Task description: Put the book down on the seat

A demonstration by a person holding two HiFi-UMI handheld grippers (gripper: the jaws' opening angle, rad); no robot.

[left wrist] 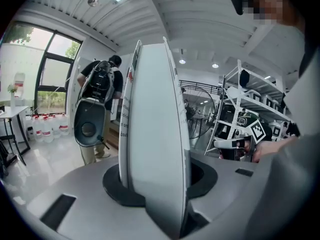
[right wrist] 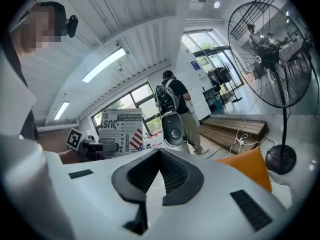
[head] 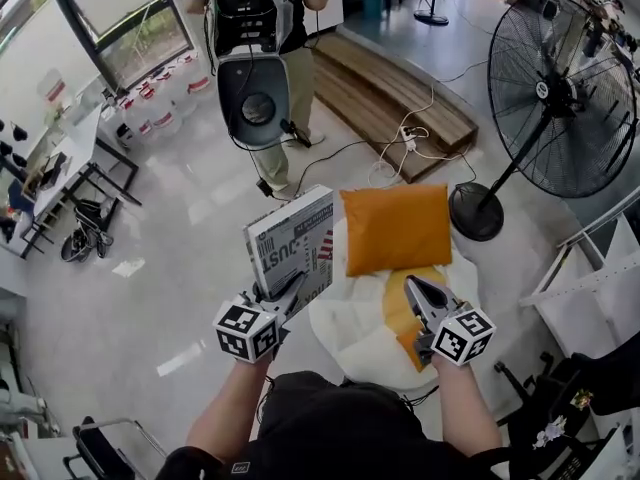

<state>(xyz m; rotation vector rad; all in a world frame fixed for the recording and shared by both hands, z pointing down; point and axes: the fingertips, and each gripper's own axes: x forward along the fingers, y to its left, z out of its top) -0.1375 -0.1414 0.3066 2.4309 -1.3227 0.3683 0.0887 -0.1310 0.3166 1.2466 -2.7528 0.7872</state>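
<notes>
At the left edge of the seat (head: 345, 333), the left gripper (head: 288, 290) holds the book (head: 292, 240) up tall; the right gripper (head: 417, 294) is closed, empty.

Fan (head: 548, 90) cut off at right edge; seat (head: 338, 330) perhaps mostly under cushion (head: 397, 228).

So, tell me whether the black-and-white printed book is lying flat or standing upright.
Upright: the black-and-white printed book stands on edge, gripped at its bottom by the left tongs, off the white cushioned seat.
</notes>
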